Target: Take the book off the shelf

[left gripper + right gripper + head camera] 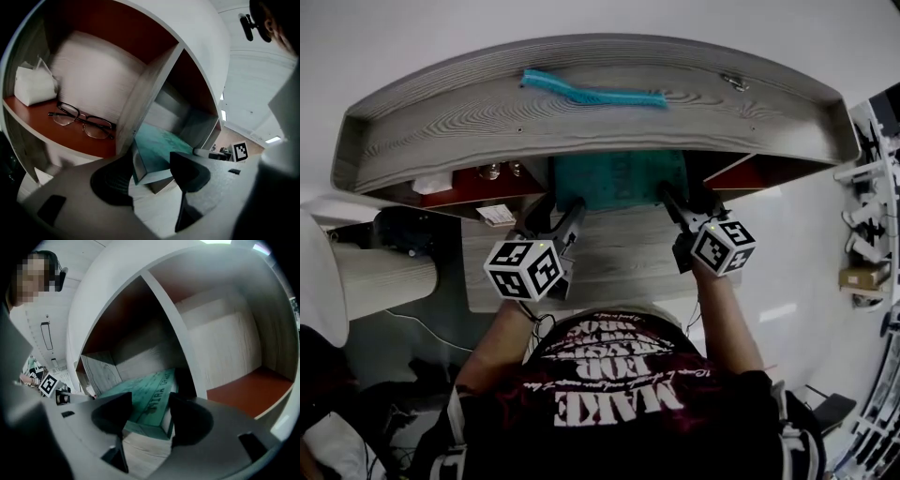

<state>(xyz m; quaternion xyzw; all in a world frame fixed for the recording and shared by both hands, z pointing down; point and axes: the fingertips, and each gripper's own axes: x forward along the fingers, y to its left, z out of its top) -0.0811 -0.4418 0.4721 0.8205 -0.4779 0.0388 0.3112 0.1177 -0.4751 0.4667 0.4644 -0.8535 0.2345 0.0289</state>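
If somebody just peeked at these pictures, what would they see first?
Probably the bright teal book, lying flat in the middle compartment of the wooden shelf. The left gripper and right gripper each have a near corner of it between their open jaws. A pair of black glasses lies in the red compartment to the left.

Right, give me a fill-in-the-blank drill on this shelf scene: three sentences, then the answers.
1. The teal book lies flat in the ___ compartment of the shelf.
2. The glasses lie beside a ___ tissue pack.
3. The left claw and the right claw each have a ___ of the book between open jaws.
Missing words: middle; white; corner.
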